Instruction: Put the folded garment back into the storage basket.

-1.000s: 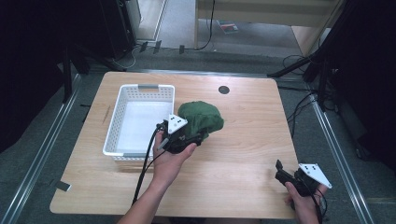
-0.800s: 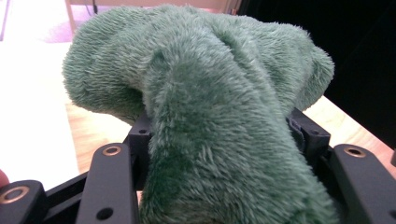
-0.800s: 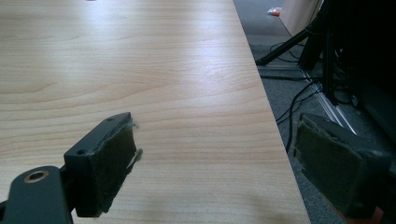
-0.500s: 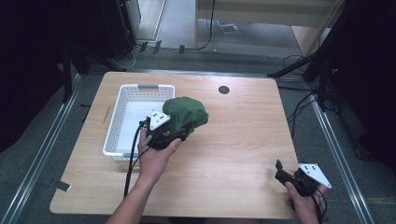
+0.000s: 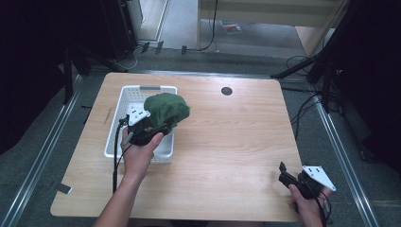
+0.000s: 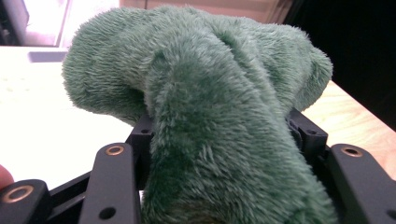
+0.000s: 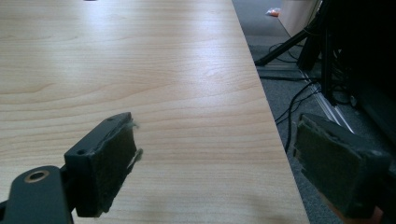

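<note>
A fluffy green cloth [image 5: 167, 108] hangs bunched in my left gripper [image 5: 158, 128], which is shut on it above the right part of the white basket [image 5: 124, 101]. In the left gripper view the green cloth [image 6: 210, 107] bulges out between the two black jaws and hides what lies beyond them. My right gripper [image 5: 286, 174] rests at the table's front right corner, held by a hand. Its jaws stand wide apart with nothing between them, and the right gripper [image 7: 224, 163] looks across bare wood toward the table's right edge.
The wooden table [image 5: 236, 137] has a small dark round hole [image 5: 226, 91] near its back edge. Metal rails and cables run on the grey floor around the table. The floor with cables [image 7: 299, 84] lies just past the right edge.
My left gripper has carried the green cloth to the left, from the table's middle to over the basket. The right gripper has stayed in place.
</note>
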